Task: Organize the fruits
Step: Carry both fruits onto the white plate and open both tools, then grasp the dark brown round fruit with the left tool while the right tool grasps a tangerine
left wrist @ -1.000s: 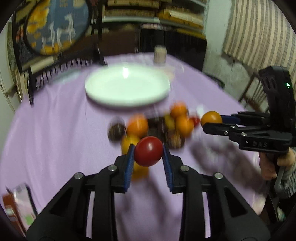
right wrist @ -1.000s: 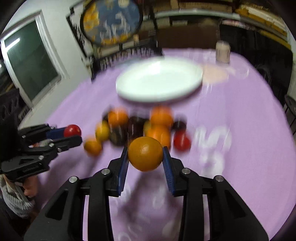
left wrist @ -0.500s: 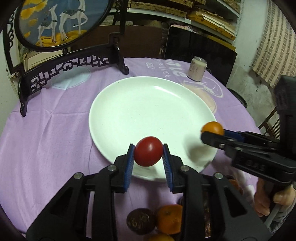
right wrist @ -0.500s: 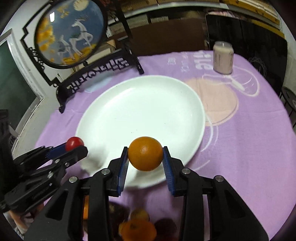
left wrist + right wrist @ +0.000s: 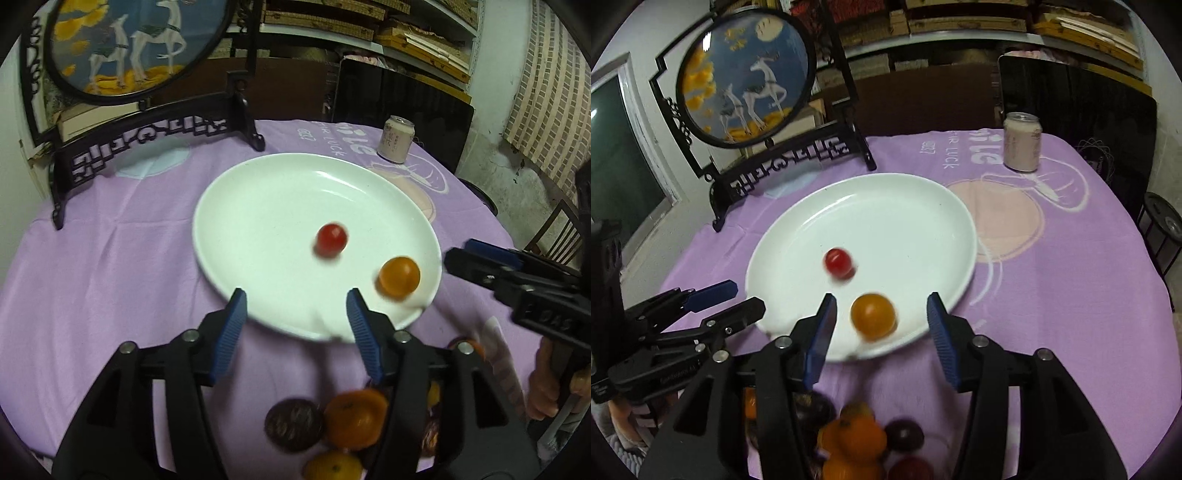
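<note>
A white plate [image 5: 258,206] [image 5: 905,206] lies on the purple tablecloth. On it a small red fruit [image 5: 331,238] [image 5: 837,261] and an orange [image 5: 399,277] [image 5: 873,315] show motion blur. My left gripper [image 5: 295,310] hangs over the plate's near rim, its jaws opening with nothing between them. My right gripper [image 5: 881,319] is at the near rim too, jaws opening, and the orange lies free between and just beyond its blue pads. Each gripper appears in the other's view: the right gripper [image 5: 476,258], the left gripper [image 5: 735,299]. Several more fruits [image 5: 351,417] [image 5: 857,439] are piled below the grippers.
A carved black stand with a round deer picture [image 5: 129,44] [image 5: 746,77] stands behind the plate at the left. A drink can [image 5: 396,144] [image 5: 1022,141] stands at the back right. Dark panels, shelves and a chair [image 5: 554,232] edge the table.
Both grippers carried their fruit from the pile to above the plate, then their jaws parted. The red fruit and the orange dropped out and now lie on the plate.
</note>
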Demonstrator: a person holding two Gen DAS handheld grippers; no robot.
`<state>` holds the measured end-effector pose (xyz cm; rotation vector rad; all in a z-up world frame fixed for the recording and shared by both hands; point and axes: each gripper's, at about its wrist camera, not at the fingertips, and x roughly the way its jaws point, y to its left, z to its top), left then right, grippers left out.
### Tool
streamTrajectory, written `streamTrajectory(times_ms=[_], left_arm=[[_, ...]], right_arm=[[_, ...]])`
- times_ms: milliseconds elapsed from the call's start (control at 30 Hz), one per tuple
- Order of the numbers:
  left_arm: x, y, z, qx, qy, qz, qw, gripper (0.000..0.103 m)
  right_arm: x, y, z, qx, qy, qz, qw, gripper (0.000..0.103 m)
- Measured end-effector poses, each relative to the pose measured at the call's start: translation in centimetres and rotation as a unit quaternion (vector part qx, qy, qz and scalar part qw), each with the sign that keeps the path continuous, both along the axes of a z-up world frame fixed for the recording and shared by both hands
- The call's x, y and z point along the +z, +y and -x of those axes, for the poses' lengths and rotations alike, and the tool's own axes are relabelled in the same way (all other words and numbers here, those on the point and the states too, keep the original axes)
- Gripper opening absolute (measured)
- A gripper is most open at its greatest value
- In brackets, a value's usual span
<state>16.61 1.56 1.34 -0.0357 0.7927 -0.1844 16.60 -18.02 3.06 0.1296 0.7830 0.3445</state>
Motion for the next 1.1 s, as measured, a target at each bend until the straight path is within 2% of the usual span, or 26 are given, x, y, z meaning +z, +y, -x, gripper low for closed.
streamTrajectory(times_ms=[100,233,467,633,833,933,1033,1100], left_arm=[[-0.1,0.8,1.8,0.008,-0.003,0.001,1.0000,0.065],[-0.3,1.8,4.4,0.020,-0.011,-0.012,0.9997,0.075],[-0.9,4.2,7.3,0.043,-0.009,0.000,0.9990,0.080],[-1.4,3.9,7.3,0.023,0.004,0.011,0.9997,0.081],[-1.7,2.5,7.3,0.000,0.006,-0.009,0.9999,0.085],[-2.5,2.1,6.7,0.004,0.022,-0.031,0.9993,0.085],[-2.8,2.6,6.3,0.038,0.017,-0.071,0.9966,0.091],[-2.7,4.1,6.0,0.073,0.018,-0.071,0.9946,0.091]], right_arm=[[-0.5,-1.1,2.4,-0.006,0.001,-0.018,1.000,0.061],[-1.0,-2.0,4.8,-0.011,0.001,-0.029,1.000,0.062],[-1.5,-2.0,6.4,-0.004,0.002,-0.027,1.000,0.063],[-2.0,-1.8,6.1,0.003,0.015,-0.025,1.000,0.063],[-2.3,-1.8,6.0,0.004,0.022,-0.027,0.999,0.064],[-2.4,-1.7,6.1,0.006,0.020,-0.024,0.999,0.064],[-2.4,-1.8,6.0,0.005,0.022,-0.026,0.999,0.064],[-2.4,-1.9,6.0,0.002,0.022,-0.028,0.999,0.064]])
